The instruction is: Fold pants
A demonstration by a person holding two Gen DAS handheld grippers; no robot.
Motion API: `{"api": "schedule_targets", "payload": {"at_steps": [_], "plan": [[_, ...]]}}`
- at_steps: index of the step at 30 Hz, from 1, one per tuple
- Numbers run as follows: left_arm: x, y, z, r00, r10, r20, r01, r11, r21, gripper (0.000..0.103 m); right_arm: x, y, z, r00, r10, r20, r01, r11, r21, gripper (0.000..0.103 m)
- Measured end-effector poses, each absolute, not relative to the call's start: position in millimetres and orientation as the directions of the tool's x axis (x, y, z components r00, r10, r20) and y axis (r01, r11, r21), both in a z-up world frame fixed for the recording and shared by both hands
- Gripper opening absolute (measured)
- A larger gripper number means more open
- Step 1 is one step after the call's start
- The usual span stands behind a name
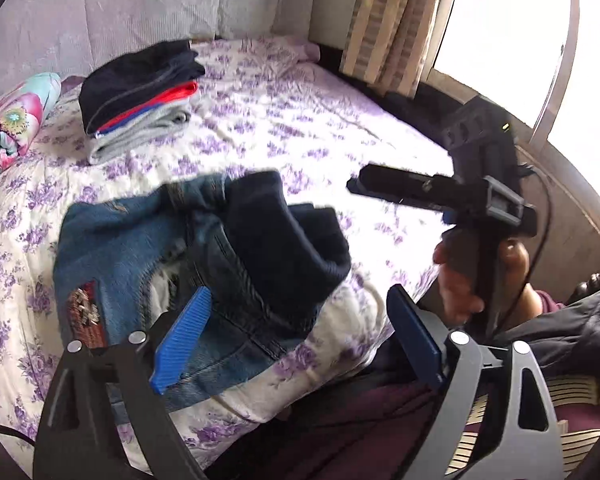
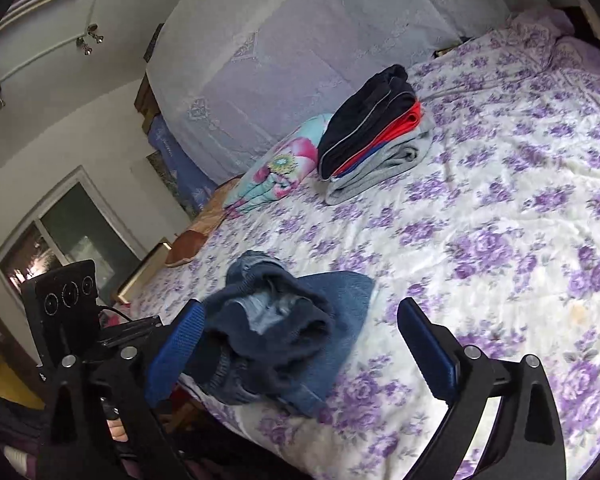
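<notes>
A: Where are the jeans (image 1: 152,248) found?

B: They are bundled at the near edge of the bed (image 1: 300,128), dark lining turned outward, a patch shown on the denim. Further back a stack (image 1: 140,96) of folded clothes is kept beside a floral roll (image 1: 12,120), probably so finished items are held clear of the working spot.

A: And the fingers?

B: The left gripper (image 1: 296,332) is spread wide, nothing clasped; the jeans are seen just past its left finger (image 1: 182,344), not pinched. The right gripper (image 2: 300,348) is likewise spread wide and empty, the bundle lying between its fingers but nearer the left one (image 2: 176,356); contact cannot be told.

A: Why is it left so?

B: A released bundle is suggested, judged ready for a fresh grip or for being moved to the stack.
</notes>
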State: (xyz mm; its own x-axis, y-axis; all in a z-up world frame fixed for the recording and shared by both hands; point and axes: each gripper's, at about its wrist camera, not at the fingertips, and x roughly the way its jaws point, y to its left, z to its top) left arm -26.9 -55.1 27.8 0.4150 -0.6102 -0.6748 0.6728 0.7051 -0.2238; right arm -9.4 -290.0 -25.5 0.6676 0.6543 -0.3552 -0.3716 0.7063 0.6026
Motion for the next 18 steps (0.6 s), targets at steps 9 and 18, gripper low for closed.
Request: {"api": "schedule_targets", "payload": {"at_steps": [9,18], "plan": [[15,-22,-27,0.350,-0.650,-0.675,0.515,0.735,-0.441,0.097,19,-234,-37,0.524,0.720,-0.456,-0.412,0.682,0.604,0.033],[23,-52,-47,0.338,-0.678,-0.652,0.565,0.701,-0.436,0.097,32,-243,-40,0.596,0.522,-0.611,-0.308,0.851,0.426,0.048]]}}
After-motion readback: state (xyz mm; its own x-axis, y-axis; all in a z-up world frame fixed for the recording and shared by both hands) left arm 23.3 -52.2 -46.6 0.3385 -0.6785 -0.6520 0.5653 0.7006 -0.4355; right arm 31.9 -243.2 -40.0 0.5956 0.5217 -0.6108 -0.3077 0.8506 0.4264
